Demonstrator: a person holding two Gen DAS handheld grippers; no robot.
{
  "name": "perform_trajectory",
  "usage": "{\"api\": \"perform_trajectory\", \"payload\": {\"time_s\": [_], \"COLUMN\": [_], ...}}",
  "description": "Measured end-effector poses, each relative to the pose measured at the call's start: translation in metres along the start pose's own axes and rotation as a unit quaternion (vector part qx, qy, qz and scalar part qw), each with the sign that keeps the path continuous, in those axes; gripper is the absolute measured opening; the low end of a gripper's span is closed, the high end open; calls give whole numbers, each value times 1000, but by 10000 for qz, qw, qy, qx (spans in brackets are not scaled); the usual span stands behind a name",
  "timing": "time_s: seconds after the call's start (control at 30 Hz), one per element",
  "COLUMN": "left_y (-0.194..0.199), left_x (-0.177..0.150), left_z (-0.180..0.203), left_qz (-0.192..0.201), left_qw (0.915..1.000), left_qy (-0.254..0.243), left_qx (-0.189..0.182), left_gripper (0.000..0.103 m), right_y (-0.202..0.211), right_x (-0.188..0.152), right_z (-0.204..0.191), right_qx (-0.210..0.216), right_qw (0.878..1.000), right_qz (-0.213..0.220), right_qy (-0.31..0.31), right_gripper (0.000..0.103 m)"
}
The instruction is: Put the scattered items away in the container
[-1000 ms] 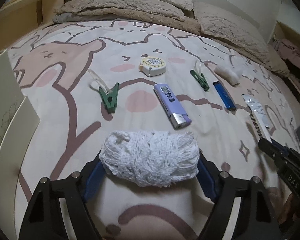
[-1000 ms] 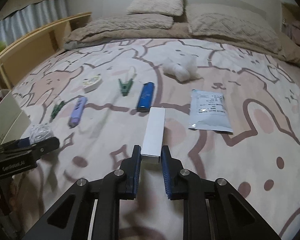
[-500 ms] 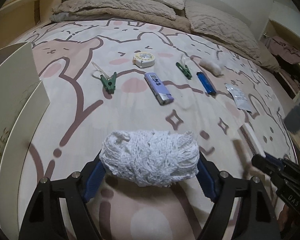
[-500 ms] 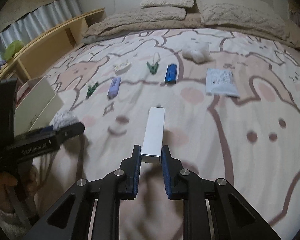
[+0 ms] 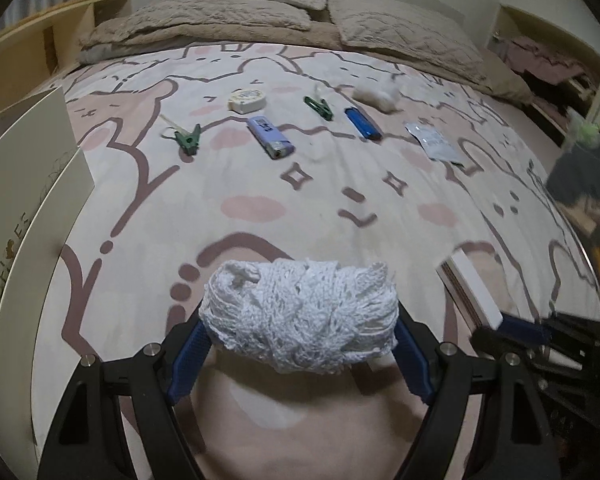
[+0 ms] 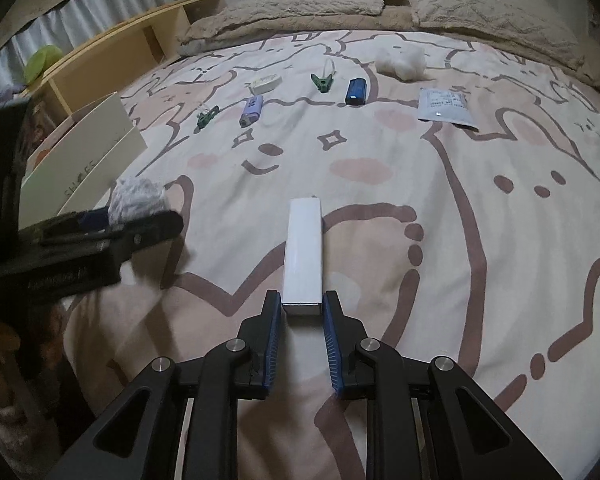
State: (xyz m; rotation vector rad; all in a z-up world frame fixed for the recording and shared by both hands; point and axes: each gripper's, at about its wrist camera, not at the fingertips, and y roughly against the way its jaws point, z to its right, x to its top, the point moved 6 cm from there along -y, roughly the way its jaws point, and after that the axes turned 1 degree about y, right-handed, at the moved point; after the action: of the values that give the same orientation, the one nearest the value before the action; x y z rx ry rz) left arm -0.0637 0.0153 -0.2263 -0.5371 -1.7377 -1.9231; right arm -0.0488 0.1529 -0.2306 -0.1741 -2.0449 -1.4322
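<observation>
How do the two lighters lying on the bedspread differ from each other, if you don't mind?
The purple lighter is pale lilac with a silver metal end; the blue lighter is deep, solid blue. The purple lighter lies between the two green clips, while the blue lighter lies beyond them, nearer the white packet. Both lie flat and untouched on the bedspread.

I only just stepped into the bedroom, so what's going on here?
A person is tidying small items off the bed with two handheld tongs. The left tongs hold a white knitted bundle; the right tongs grip a slim white box. The cream container stands at the left; lighters, clips and a packet are not yet collected.
</observation>
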Motion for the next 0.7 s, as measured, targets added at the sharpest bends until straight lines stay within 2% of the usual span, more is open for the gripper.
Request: {"api": "perform_trajectory", "payload": {"time_s": [0.13,0.3,0.7], "left_y": [-1,-3,-8], "left_x": [-4,-4,-7], "left_z": [3,3,2], "left_qz": [-20,-12,-82], "left_qw": [10000,9999,9998], "left_qy": [-81,-91,-76], "left_qx": [24,96,133], "left_gripper": [81,81,82], "right_y": [0,2,-1], "right_x": [0,2,19], "right_z": [3,6,55], "right_qx": [-4,-440,-927], "right_qw": [10000,9988,9942], "right_qz": [32,106,300], "right_qy": [-39,199,-454], "right_gripper": [21,21,22]}}
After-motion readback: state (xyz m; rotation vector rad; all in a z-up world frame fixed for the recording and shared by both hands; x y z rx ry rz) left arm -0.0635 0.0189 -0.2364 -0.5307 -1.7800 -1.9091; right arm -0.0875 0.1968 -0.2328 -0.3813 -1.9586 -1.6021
